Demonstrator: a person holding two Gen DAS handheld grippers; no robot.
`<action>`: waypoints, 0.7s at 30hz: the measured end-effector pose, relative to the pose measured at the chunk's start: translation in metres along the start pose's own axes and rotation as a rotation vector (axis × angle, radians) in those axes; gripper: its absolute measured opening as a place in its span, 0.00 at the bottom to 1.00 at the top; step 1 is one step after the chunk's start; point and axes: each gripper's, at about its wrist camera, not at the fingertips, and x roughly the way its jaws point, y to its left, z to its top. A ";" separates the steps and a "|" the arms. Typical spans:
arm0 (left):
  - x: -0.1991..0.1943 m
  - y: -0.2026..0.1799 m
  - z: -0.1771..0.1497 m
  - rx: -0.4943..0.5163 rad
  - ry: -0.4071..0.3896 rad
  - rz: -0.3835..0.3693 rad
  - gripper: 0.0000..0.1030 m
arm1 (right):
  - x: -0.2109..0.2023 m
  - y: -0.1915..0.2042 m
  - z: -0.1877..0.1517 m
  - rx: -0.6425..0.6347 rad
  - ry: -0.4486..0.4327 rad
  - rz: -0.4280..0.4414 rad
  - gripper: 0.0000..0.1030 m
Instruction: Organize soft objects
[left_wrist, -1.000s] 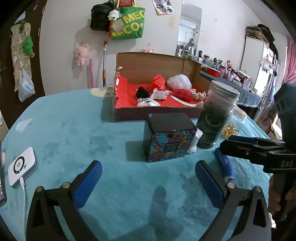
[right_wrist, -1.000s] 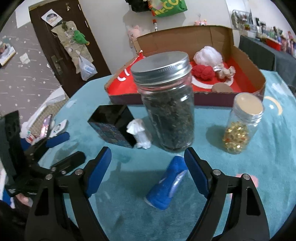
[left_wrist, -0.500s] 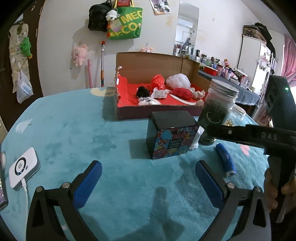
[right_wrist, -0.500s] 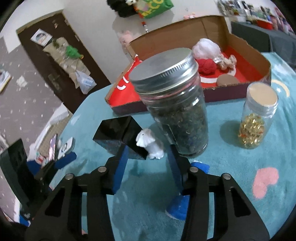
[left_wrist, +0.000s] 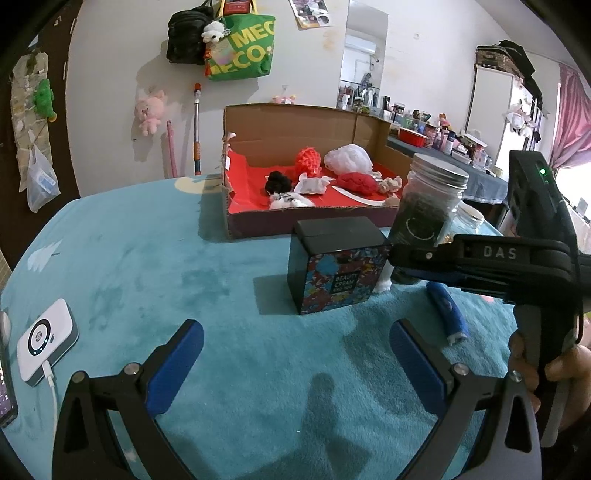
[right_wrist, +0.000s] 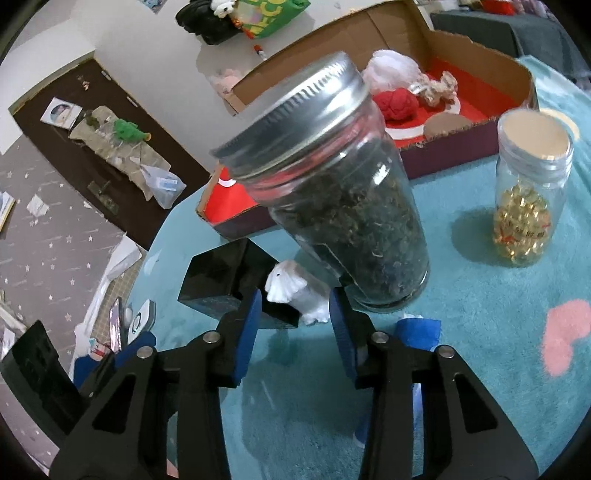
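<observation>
Right gripper (right_wrist: 295, 314): our jaws are closing around the white toy (right_wrist: 299, 291). The toy's near end sits between the blue pads, with a gap showing on each side, so we see no squeeze on it.
Left gripper (left_wrist: 295, 354): our jaws stand wide apart over bare teal cloth (left_wrist: 147, 266), with nothing between them.
White toy: a small soft figure on the cloth, wedged between the black box (right_wrist: 225, 273) and the tea jar (right_wrist: 340, 199). From the left view only a sliver shows behind the box corner.
Blue roll (left_wrist: 447, 314): it lies on the cloth just right of the box, near our right gripper. In the right view it is partly hidden behind the right finger.
Tea jar: upright, with a metal lid and dark leaves inside, just behind the toy.
Small jar (right_wrist: 528, 192): it holds golden capsules and stands apart on the right.
Carton (left_wrist: 288, 125): open, with a red floor, behind the box. It holds soft things: a white puff (left_wrist: 349, 157), a red ball (left_wrist: 356, 182), a red net piece (left_wrist: 308, 160), a black tuft (left_wrist: 279, 181) and pale scraps.
White device (left_wrist: 46, 341): it lies at the left edge of the cloth with a cable plugged in.
Hand (left_wrist: 532, 369): it grips the right gripper's handle at the right edge of the left view.
</observation>
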 end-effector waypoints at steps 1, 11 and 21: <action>0.000 0.000 0.000 0.001 0.000 -0.001 1.00 | 0.001 -0.001 0.000 0.007 -0.004 -0.007 0.32; 0.002 0.000 0.000 -0.005 0.007 0.001 1.00 | 0.004 0.003 -0.004 -0.001 -0.014 0.028 0.06; 0.004 -0.011 0.000 0.006 0.006 -0.007 1.00 | -0.010 0.000 -0.009 -0.051 0.007 0.044 0.04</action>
